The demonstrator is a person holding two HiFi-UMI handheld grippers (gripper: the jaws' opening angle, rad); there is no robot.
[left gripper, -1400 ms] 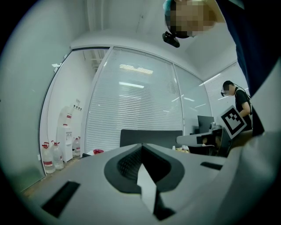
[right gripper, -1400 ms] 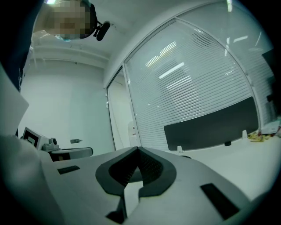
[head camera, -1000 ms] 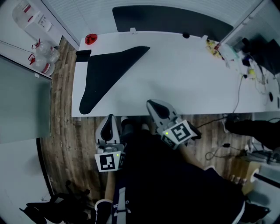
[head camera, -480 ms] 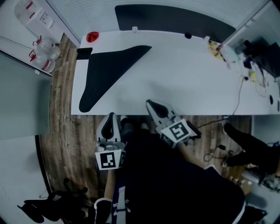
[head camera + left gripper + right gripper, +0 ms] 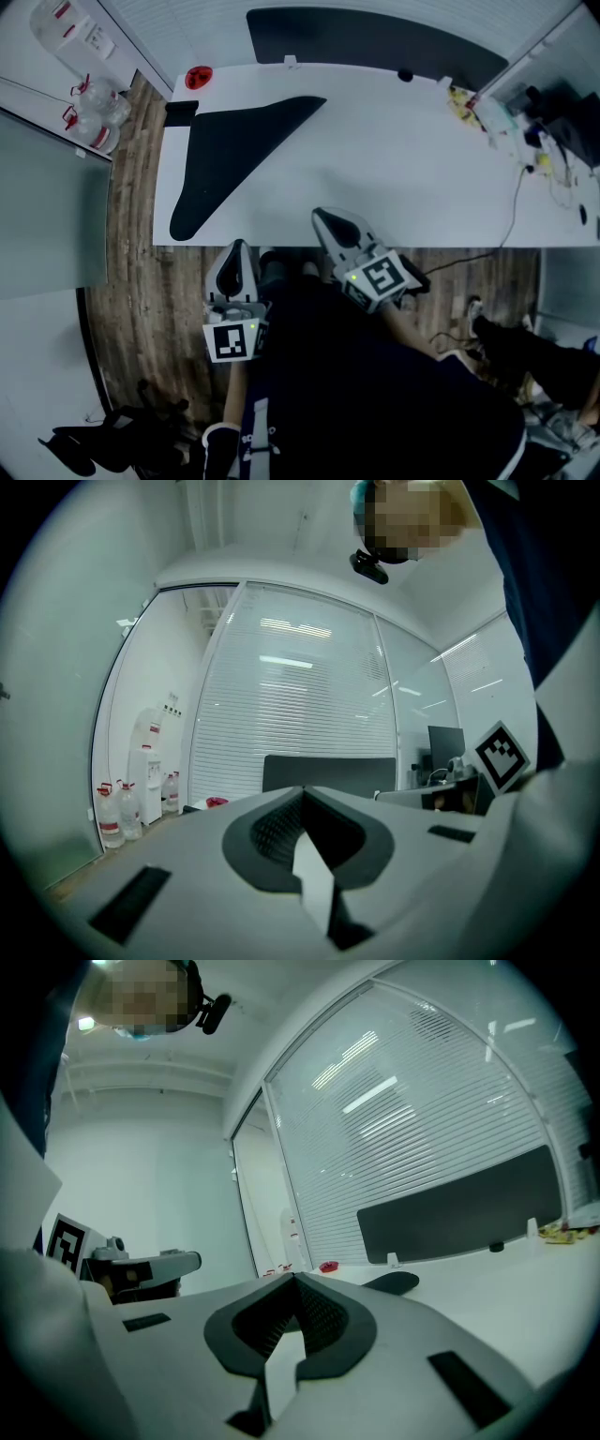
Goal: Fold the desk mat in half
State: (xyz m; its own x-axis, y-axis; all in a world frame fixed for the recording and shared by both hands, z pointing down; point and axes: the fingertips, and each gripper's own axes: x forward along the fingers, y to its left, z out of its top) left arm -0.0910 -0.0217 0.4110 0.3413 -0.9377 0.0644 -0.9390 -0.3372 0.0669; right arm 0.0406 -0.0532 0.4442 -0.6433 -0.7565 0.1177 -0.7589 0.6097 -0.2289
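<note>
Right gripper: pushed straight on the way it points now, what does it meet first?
Likely the black desk mat. The right gripper, jaws shut, sits at the near edge of the white table and aims across it toward the mat. It could touch bare table first; depth is unclear.

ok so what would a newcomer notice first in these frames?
The black desk mat stands out, lying on the left part of the white desk. Next come the left gripper and the right gripper, both shut and empty, held by the desk's near edge, clear of the mat. A small red object sits at the far left corner.
</note>
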